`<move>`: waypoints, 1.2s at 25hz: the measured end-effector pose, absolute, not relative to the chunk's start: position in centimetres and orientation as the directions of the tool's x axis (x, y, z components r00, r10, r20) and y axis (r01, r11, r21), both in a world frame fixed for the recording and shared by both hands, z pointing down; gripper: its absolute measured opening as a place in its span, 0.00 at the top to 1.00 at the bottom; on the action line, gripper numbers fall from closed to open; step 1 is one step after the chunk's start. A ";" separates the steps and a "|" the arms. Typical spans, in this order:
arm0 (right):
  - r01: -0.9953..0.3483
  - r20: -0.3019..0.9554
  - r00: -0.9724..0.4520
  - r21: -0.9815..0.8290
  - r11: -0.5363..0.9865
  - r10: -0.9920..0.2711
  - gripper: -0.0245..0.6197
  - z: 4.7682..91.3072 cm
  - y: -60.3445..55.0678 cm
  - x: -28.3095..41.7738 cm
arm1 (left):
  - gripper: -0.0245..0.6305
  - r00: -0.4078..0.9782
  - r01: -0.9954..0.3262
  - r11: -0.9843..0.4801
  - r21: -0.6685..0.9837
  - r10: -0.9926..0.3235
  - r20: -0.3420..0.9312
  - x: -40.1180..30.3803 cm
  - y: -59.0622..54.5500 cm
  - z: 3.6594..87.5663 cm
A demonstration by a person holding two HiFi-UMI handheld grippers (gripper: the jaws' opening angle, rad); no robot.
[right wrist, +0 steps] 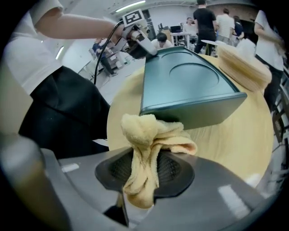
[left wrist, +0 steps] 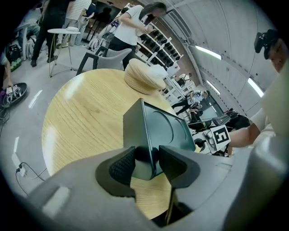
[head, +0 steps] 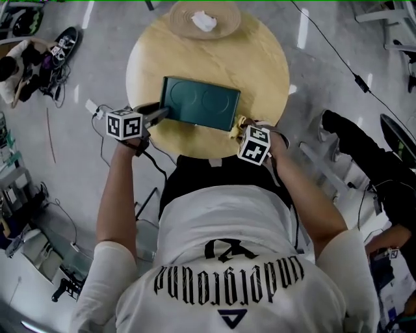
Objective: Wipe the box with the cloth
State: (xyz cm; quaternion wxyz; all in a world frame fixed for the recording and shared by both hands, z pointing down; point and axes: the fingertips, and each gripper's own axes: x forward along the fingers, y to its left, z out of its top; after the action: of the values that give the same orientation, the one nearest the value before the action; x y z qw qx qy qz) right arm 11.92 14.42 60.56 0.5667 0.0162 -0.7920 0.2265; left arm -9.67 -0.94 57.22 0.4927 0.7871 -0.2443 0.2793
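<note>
A dark green box (head: 200, 103) with two round hollows in its lid lies on the round wooden table (head: 260, 65). My left gripper (head: 159, 113) is shut on the box's near left corner (left wrist: 143, 158), its pads pressing each side. My right gripper (head: 242, 127) is shut on a bunched yellow cloth (right wrist: 149, 140), whose tip (head: 239, 121) rests against the box's near right corner (right wrist: 189, 118). The right gripper view shows the box (right wrist: 185, 85) just beyond the cloth, and the left gripper (right wrist: 140, 38) at its far corner.
A shallow wooden bowl (head: 205, 18) holding a white crumpled thing sits at the table's far edge, seen too as the bowl (left wrist: 143, 76) behind the box. Cables and gear lie on the floor at left (head: 52, 52). People stand about other tables in the room.
</note>
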 end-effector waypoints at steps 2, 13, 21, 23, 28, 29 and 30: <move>-0.378 0.905 -0.368 -0.357 0.854 0.215 0.77 60.5 14.4 11.6 | 0.69 0.732 -0.646 -0.407 0.646 -0.092 0.675 -9.7 -0.9 57.3; -0.833 0.897 -0.437 -0.431 0.346 0.065 0.77 60.6 15.0 9.2 | 0.69 0.758 -0.570 -0.475 0.670 0.011 0.652 -9.7 -0.8 56.7; -0.828 0.828 -0.556 -0.545 0.131 -0.071 0.77 60.2 13.5 2.2 | 0.68 0.790 -0.488 -0.498 0.717 0.096 0.605 -9.1 0.2 57.0; -0.809 0.806 -0.586 -0.575 0.123 -0.081 0.77 59.8 12.6 -0.1 | 0.67 0.792 -0.480 -0.503 0.718 0.103 0.602 -9.0 0.3 57.0; -0.805 0.807 -0.589 -0.579 0.130 -0.056 0.77 59.2 11.9 -3.5 | 0.67 0.795 -0.470 -0.516 0.717 0.105 0.597 -9.1 0.2 56.8; -0.802 0.804 -0.593 -0.583 0.132 -0.051 0.77 58.9 11.8 -3.9 | 0.67 0.796 -0.467 -0.518 0.716 0.106 0.596 -9.0 0.2 56.8; -0.797 0.799 -0.599 -0.589 0.135 -0.049 0.77 58.6 11.7 -4.4 | 0.67 0.797 -0.465 -0.521 0.716 0.107 0.595 -9.0 0.1 56.8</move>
State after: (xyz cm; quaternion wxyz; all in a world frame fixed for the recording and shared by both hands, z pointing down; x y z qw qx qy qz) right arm -4.37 11.70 58.61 0.3227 0.3103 -0.6809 0.5796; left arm -9.05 0.13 56.77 0.4770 0.8190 -0.1092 0.2996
